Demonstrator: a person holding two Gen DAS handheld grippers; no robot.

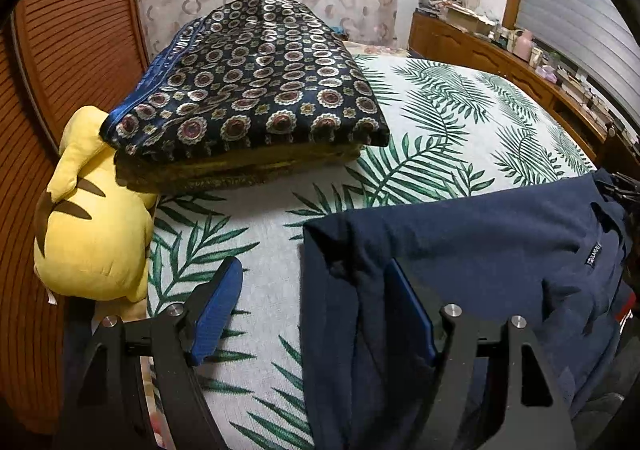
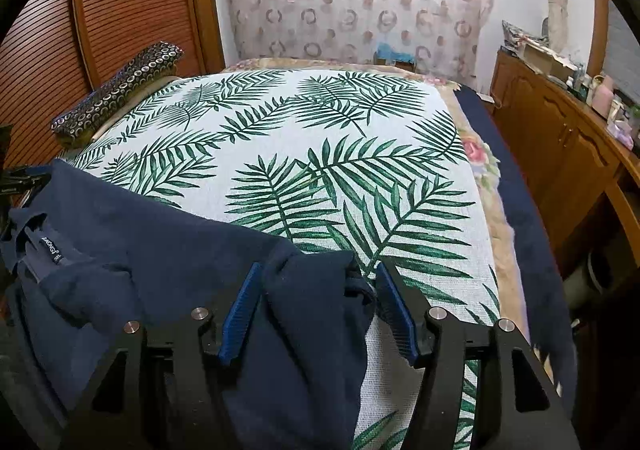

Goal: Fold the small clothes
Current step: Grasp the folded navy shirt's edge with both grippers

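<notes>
a yellow plush toy [image 1: 92,218] sits at the bed's left edge beside a folded patterned blanket [image 1: 256,90]; the left hand-held gripper [image 1: 316,310] stands released over the navy shirt's [image 1: 480,242] edge (collar label showing), which lies on the leaf-print bed [image 2: 320,138]; the right hand-held gripper [image 2: 320,310] is spread, with a shirt fold loose between its pads

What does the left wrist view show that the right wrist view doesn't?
Left wrist only: a yellow plush toy beside the patterned folded blanket, and the shirt's left edge. Right wrist only: the bed's right side, with a floral underlay and dark blue floor. Both: the navy shirt on the leaf-print sheet, the blanket, and the wooden cabinet.
</notes>
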